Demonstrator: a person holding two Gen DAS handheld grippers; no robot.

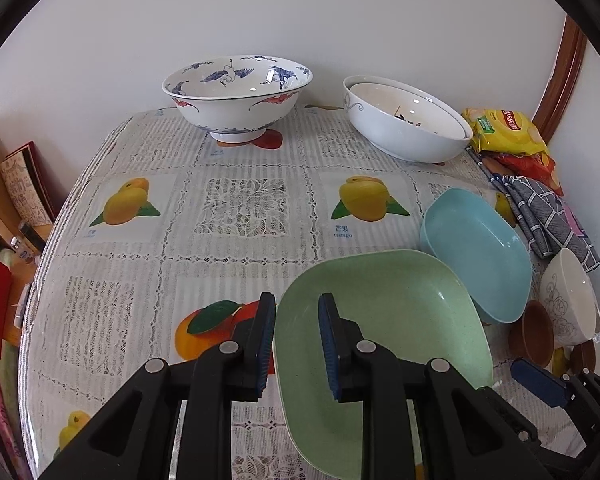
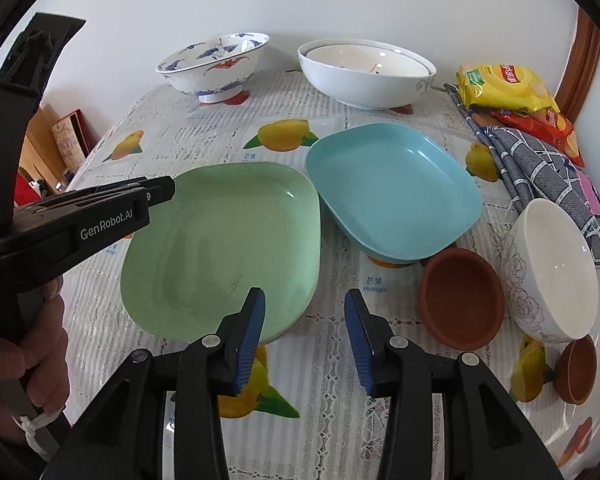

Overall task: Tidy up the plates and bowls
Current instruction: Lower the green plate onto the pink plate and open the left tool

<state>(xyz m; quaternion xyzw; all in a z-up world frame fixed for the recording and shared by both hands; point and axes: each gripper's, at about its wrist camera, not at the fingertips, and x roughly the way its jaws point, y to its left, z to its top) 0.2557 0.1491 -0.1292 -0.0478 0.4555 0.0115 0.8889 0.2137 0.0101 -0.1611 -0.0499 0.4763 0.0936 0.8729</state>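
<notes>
A plain white wall behind a counter covered by a lacy, fruit-printed cloth. Brown wooden trim at right. Soft, even daylight.

Two plates side by side, mid-table; two large bowls behind.

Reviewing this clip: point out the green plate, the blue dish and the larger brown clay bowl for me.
green plate [image 2: 228,240]: right wrist view, on its flat inner floor.
blue dish [image 2: 388,188]: right wrist view, on its inner floor.
larger brown clay bowl [image 2: 462,300]: right wrist view, on the inside of the bowl.
</notes>
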